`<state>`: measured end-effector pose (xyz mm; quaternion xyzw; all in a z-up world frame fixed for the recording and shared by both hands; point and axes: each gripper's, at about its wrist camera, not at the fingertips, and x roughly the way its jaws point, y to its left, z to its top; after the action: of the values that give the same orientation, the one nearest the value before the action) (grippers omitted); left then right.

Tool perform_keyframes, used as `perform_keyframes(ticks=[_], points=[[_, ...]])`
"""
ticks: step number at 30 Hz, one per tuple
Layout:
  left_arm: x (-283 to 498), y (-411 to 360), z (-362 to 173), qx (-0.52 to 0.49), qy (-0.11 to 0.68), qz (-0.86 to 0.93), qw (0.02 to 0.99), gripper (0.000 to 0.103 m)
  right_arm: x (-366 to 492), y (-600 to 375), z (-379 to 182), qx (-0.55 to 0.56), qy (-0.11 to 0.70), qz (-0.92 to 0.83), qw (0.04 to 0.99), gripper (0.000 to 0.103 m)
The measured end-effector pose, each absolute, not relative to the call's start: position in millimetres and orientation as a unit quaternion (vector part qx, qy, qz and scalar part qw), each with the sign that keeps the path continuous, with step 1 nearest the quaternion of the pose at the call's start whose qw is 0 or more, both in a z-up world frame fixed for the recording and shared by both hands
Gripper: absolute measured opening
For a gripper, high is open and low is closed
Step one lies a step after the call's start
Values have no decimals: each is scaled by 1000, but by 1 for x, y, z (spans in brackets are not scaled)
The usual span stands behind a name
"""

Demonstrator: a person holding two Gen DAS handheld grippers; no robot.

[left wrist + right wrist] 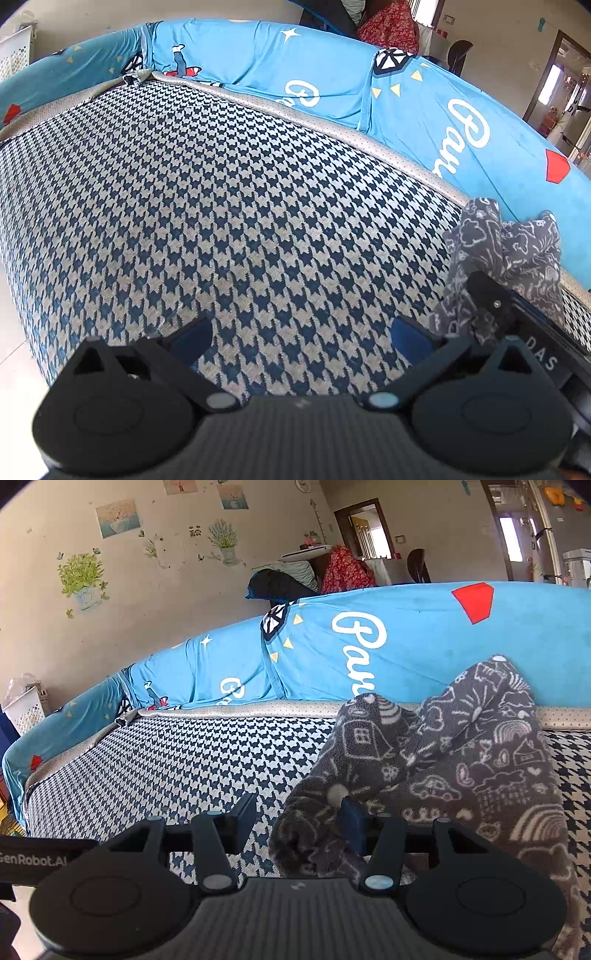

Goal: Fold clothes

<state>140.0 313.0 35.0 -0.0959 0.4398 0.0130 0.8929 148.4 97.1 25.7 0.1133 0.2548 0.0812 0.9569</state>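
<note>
Garment [506, 258], a dark grey fleece piece printed with white doodles, shows at the right edge of the left wrist view, bunched up on the houndstooth seat [229, 206] just below the blue cover [258, 55] on the backrest. The right gripper [484, 314] sits against its lower part, though its fingertips are hidden by cloth here. The left gripper [301, 336] hovers over bare seat with its 2 blue pads [192, 334] wide apart and nothing between them, the garment just beside its right finger. A white perforated basket [14, 48] stands at the far left; I cannot tell what is in it.

In the right wrist view the garment [443, 760] lies crumpled in a heap on the seat [166, 764], its top edge leaning on the blue cover [424, 638]. The right gripper [299, 819] stands released, 1 finger over bare seat, the other blue pad [351, 818] touching a fold of the garment, which spreads to the right and below. The basket [27, 710] appears at the left, contents unclear.
</note>
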Motion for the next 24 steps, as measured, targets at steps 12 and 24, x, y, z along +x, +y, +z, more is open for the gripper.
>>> perform_keyframes(ticks=[12, 24], points=[[132, 272, 20, -32, 466, -44, 883, 103, 81, 54, 46, 124, 270, 5, 955, 61], [104, 240, 3, 32, 477, -94, 874, 103, 0, 19, 48, 141, 289, -58, 945, 66]])
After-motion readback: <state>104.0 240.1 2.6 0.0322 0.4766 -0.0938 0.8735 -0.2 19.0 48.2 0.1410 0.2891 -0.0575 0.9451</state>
